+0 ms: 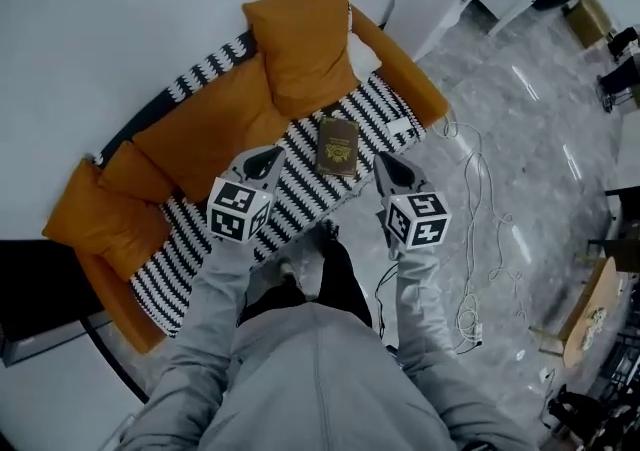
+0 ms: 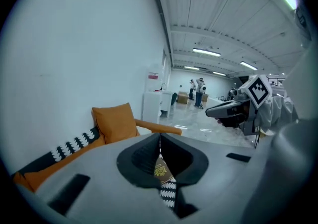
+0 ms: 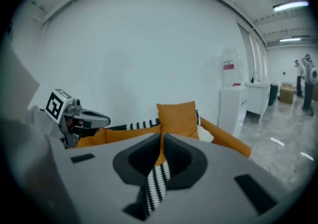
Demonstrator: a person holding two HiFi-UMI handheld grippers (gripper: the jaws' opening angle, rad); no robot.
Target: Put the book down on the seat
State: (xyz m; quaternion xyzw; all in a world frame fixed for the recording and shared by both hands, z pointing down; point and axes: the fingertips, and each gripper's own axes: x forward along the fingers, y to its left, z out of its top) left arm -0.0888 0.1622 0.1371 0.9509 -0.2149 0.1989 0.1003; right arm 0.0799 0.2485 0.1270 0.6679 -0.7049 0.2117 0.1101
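Brown book (image 1: 338,146) lies flat on the stripy seat (image 1: 300,197), long side pointing away. It sits between the left claw (image 1: 274,154) and the right claw (image 1: 386,161), a bit nearer the right. Both claws are squeezed closed and hold nothing.

Cushions (image 1: 300,44) of matt orange cloth; seat cover (image 1: 300,191) patterned cloth; floor (image 1: 520,139) glossy, marbled; book (image 1: 338,146) matt brown.

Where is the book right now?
In the head view the book lies flat on the striped seat, before the upright orange cushion, between the left gripper and right gripper.
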